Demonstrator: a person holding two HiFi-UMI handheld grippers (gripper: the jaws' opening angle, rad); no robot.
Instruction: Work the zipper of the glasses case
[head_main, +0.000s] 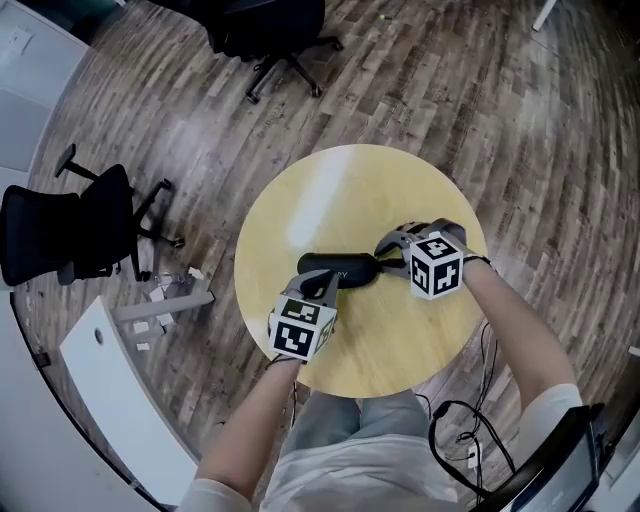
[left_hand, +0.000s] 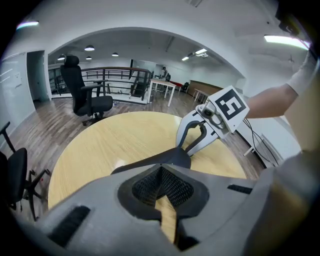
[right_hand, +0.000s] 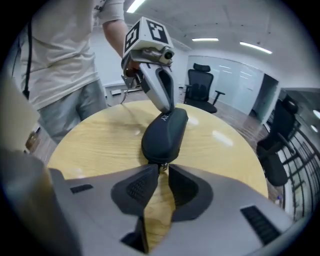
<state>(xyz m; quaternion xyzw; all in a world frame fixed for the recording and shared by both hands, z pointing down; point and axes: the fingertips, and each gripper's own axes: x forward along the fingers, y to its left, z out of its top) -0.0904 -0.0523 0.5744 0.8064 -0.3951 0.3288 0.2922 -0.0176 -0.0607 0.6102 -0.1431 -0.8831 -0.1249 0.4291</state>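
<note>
The black glasses case (head_main: 338, 268) lies across the middle of the round yellow worktop (head_main: 330, 190), one end toward each of my hands. Its zipper pull (right_hand: 161, 166) sticks out at the right-hand end. My right tongs (right_hand: 161, 170) are drawn in to a sliver on it (only that small tab sits between the tips). My left tongs (left_hand: 161, 169) are clamped together on the case's other end. Two office chairs (head_main: 75, 225) stand on the wooden floor beyond.
</note>
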